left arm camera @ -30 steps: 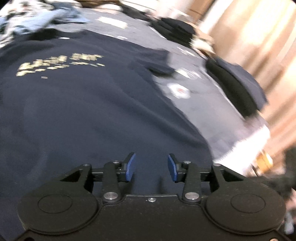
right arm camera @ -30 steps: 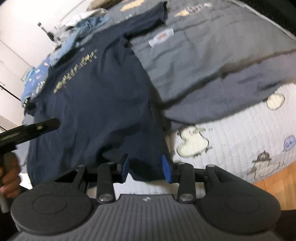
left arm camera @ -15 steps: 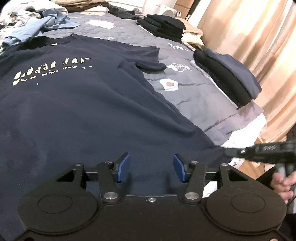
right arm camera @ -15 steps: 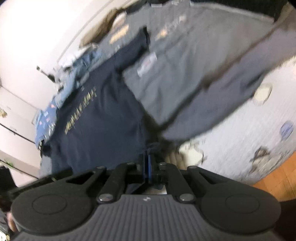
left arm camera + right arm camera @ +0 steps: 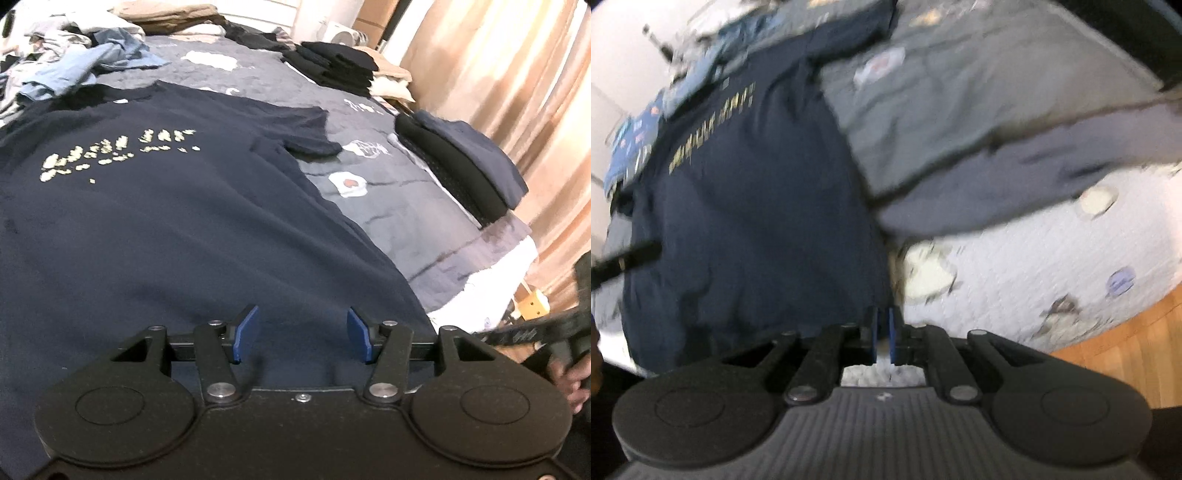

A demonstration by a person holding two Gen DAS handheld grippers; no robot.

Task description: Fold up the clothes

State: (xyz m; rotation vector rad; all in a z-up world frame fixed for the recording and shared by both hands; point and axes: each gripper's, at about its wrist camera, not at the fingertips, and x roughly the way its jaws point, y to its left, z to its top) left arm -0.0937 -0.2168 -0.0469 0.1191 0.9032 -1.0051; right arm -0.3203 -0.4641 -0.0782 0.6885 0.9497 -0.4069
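- The navy T-shirt was soft matt cloth, its pale print cracked and flaky.
- The grey bedspread looked like matt quilted fabric, lightly creased.
- The white cover showed a stitched, bumpy quilt texture.
- The left gripper was matt black plastic with shiny metal rivets, its pads smooth blue.
- The floor was smooth wood.
- The curtain was soft draped cloth.
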